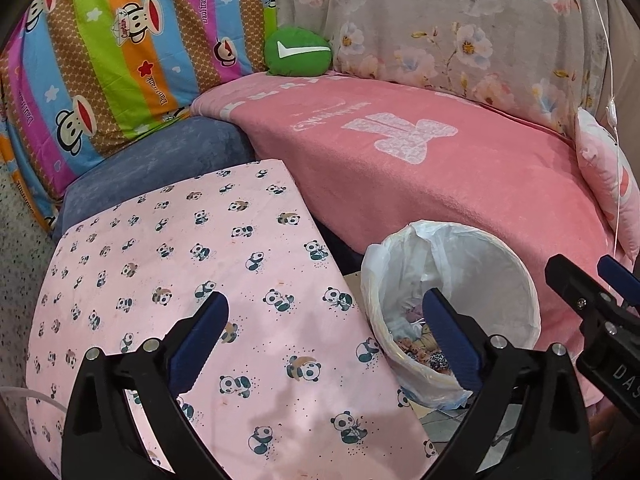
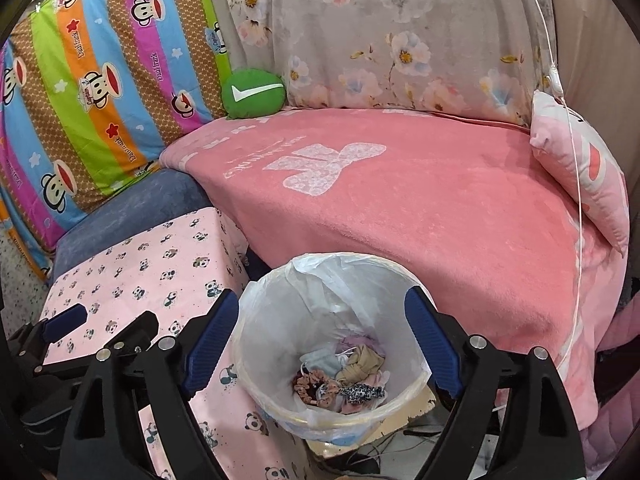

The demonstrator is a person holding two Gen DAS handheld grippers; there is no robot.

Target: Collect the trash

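A round trash bin (image 2: 414, 390) lined with a white plastic bag stands between the panda-print surface and the pink couch seat; it also shows in the left wrist view (image 1: 528, 292). Trash (image 2: 344, 376) lies at its bottom: crumpled tissue, beige cloth, scrunchies and a leopard-print piece. My right gripper (image 2: 324, 332) is open and empty, right above the bin's mouth. My left gripper (image 1: 324, 328) is open and empty over the panda-print surface (image 1: 192, 256), just left of the bin. The left gripper also shows at the lower left of the right wrist view (image 2: 104, 324).
A pink blanket (image 2: 420, 200) covers the couch seat behind the bin. A green round cushion (image 2: 253, 92), a striped monkey-print pillow (image 2: 100, 92), a floral cover (image 2: 380, 32) and a pink pillow (image 2: 580, 168) line the back. A white cable (image 2: 578, 184) hangs at the right.
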